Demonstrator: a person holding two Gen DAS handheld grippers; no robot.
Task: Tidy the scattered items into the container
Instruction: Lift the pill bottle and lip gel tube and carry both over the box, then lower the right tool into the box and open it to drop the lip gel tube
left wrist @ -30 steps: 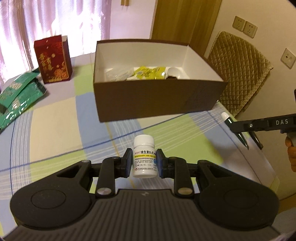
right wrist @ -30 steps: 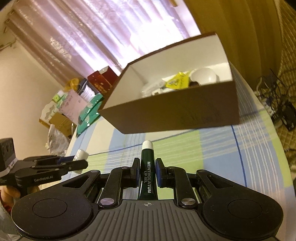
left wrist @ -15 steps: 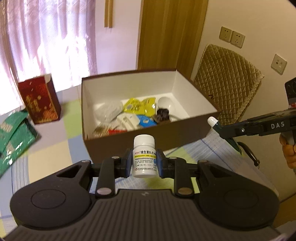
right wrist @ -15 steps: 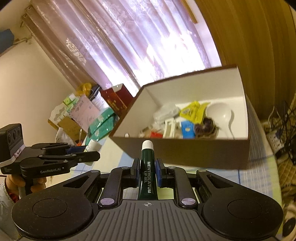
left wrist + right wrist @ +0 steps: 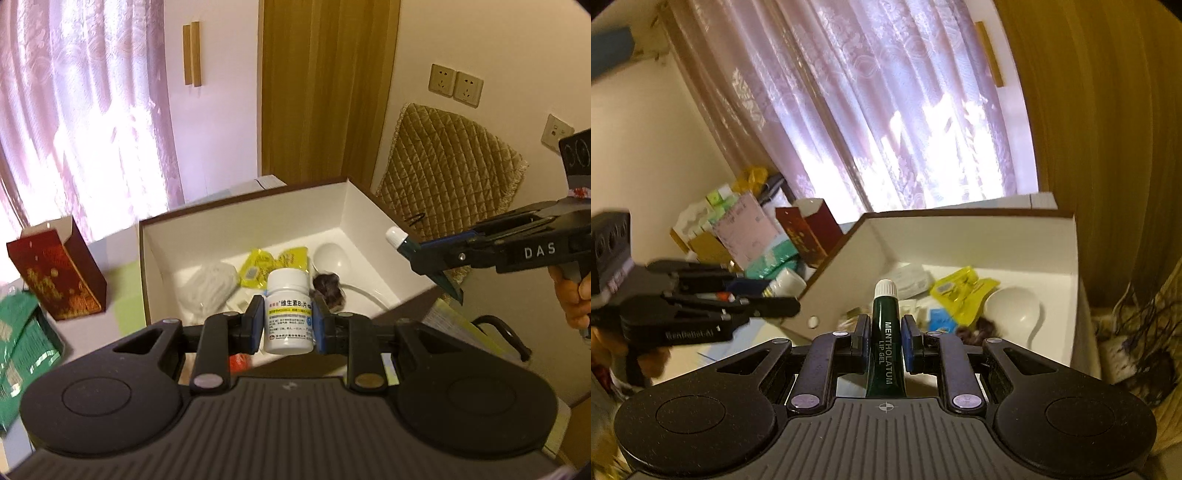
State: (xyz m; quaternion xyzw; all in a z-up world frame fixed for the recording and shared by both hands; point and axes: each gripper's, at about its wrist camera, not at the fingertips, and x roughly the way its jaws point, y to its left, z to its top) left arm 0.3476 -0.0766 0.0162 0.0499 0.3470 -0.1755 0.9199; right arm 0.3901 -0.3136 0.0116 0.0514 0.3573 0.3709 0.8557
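Observation:
My left gripper [image 5: 289, 319] is shut on a white pill bottle [image 5: 289, 312] and holds it upright above the near edge of the brown box [image 5: 258, 212]. My right gripper [image 5: 884, 338] is shut on a dark green lip gel tube [image 5: 886, 332] and holds it over the same box [image 5: 960, 225]. The box has white inner walls and holds yellow sachets [image 5: 275, 266], a white bulb [image 5: 330, 256], a white wrapped item [image 5: 212, 284] and a dark lump [image 5: 328, 290]. The right gripper [image 5: 410, 245] shows at the right of the left wrist view. The left gripper [image 5: 783, 293] shows at the left of the right wrist view.
A red carton [image 5: 55, 273] and green packets [image 5: 22, 343] lie left of the box on the checked tablecloth. A quilted chair back [image 5: 447, 173] stands behind the box on the right. Boxes and papers [image 5: 738, 225] are stacked by the curtain.
Both grippers have risen and moved forward over the box with their items. The box interior now lies right below them.

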